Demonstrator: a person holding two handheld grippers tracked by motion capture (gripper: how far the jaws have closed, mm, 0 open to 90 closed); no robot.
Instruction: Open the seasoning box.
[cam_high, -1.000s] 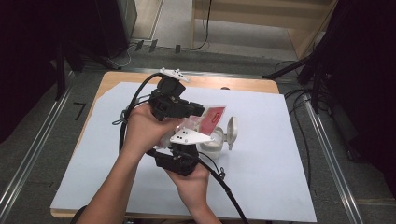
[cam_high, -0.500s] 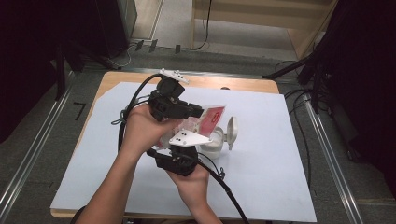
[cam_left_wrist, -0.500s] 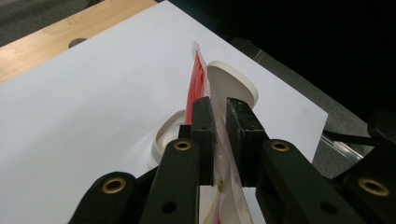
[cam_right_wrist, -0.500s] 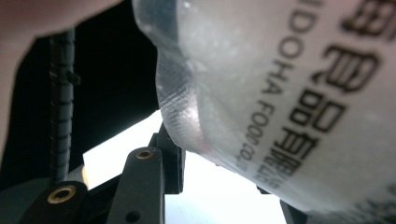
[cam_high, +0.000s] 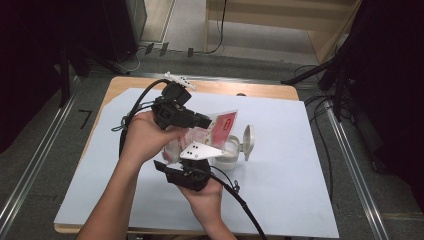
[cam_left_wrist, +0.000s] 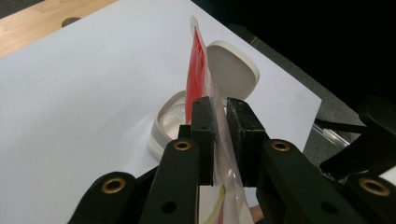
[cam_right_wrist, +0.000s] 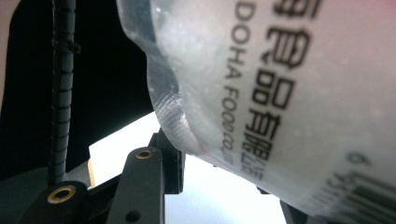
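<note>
**Desk:** Above the middle of the bench (cam_high: 300, 165), what is going on, starting at the left?

**Photographer:** At the left, the left tool (cam_high: 202, 121) has its jaws pressed onto the upper part of a clear plastic pouch (cam_high: 220, 127) with a red label. In the left gripper view the film is pinched flat between the two black pads (cam_left_wrist: 203, 135), with the pouch's red edge rising past them. Toward the near edge, the right tool (cam_high: 192, 167) takes the pouch's swollen lower end; the right gripper view has the pale, grainy bag (cam_right_wrist: 289, 93) bulging between half-closed jaws, and it looks gripped, though the far jaw is hidden.

**Desk:** And to the right of the hands?

**Photographer:** A small white container (cam_high: 227, 152) sits on the white sheet near the bench's centre, its hinged lid (cam_high: 247, 142) flipped up on the right side. The pouch's top hangs just over its mouth.

**Desk:** What could go wrong?

**Photographer:** By my reading, it is a pour about to start. The left pinch is on thin, slick film, so the bag could slide out. A harder squeeze from the right tool might burst the contents out past the narrow mouth onto the sheet. The container is light and unheld; a nudge from the pouch could tip it or knock the lid shut.
</note>
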